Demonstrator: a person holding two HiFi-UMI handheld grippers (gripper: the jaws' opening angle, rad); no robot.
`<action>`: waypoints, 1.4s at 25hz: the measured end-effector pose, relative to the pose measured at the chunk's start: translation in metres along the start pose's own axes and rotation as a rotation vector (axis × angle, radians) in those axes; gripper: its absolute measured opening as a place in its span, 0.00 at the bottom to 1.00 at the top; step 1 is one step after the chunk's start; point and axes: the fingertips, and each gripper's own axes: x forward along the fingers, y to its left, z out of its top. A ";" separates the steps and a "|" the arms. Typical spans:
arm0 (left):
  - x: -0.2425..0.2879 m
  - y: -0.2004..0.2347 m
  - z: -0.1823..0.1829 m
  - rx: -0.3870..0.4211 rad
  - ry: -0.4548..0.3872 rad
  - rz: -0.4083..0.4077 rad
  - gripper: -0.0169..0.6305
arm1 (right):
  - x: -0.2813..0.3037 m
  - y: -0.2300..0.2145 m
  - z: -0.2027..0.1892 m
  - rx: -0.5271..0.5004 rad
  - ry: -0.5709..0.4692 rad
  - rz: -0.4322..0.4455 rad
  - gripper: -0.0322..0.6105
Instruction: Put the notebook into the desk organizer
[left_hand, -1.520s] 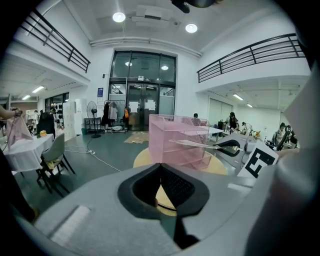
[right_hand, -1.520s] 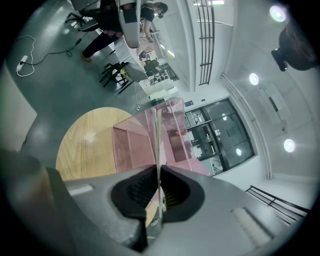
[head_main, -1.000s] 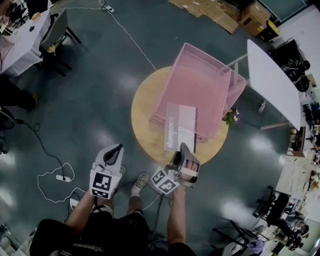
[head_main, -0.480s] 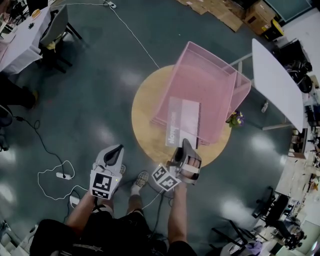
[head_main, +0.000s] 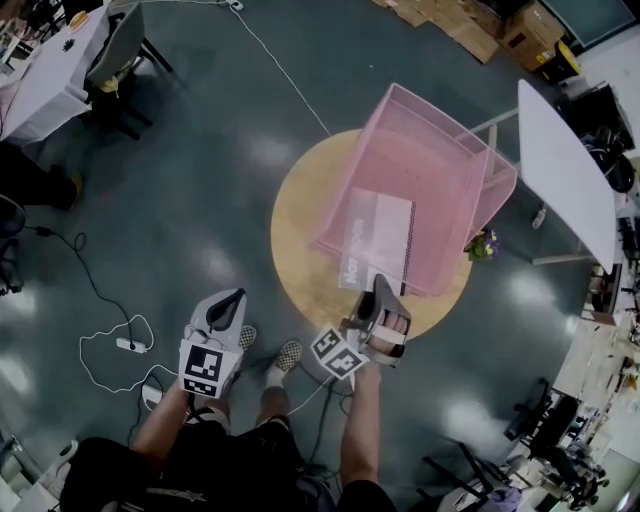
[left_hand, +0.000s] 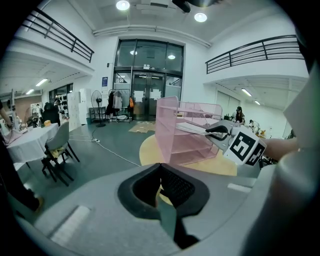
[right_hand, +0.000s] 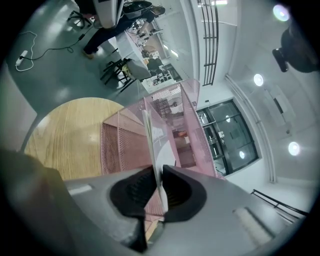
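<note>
Since a second ago: the right gripper (head_main: 378, 283) has pushed ahead toward the pink organizer (head_main: 470, 190), and the notebook (head_main: 378, 240) has slid a little deeper over its top tray. The left gripper (head_main: 234, 297) has kept its place.

Left side of the head view: one white power strip (head_main: 128, 345) on a cable on the floor. One chair (head_main: 125, 45) stands at the top, by a white table.

- Left gripper: held low above the floor, well clear of the round table (head_main: 300, 240).
- In its own view the jaws are together, with nothing between them (left_hand: 160, 170).
- That view looks across at the organizer (left_hand: 172, 125) and at the other gripper (left_hand: 220, 131), which holds the notebook (left_hand: 192, 127) level at the top tier.

Centre: one round wooden table carrying one pink mesh organizer with stacked trays. One notebook, pale cover with a dark spine strip. Most of it lies on the top tray; its near edge sticks out toward the person.

- Right gripper: in its own view the jaws (right_hand: 159, 175) are nearly together and clamped on the notebook's near edge (right_hand: 149, 135).
- The pads touch it on both sides, and the jaws have just been opening a shade.
- Beyond it are the organizer mesh (right_hand: 120, 140) and the table top (right_hand: 70, 130).

Right of the organizer: one small bunch of flowers (head_main: 483, 243) just beside it, then one long white table (head_main: 565, 170).

Grippers counted: two.
</note>
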 end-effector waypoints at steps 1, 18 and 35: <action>0.000 0.000 -0.001 0.000 0.002 0.000 0.04 | 0.000 0.000 0.000 0.000 -0.001 -0.001 0.10; -0.011 -0.011 -0.003 0.011 -0.008 -0.018 0.04 | -0.003 0.009 -0.003 0.071 -0.014 0.091 0.52; -0.056 -0.026 0.041 0.079 -0.138 -0.070 0.04 | -0.074 -0.032 0.004 0.307 -0.008 0.088 0.52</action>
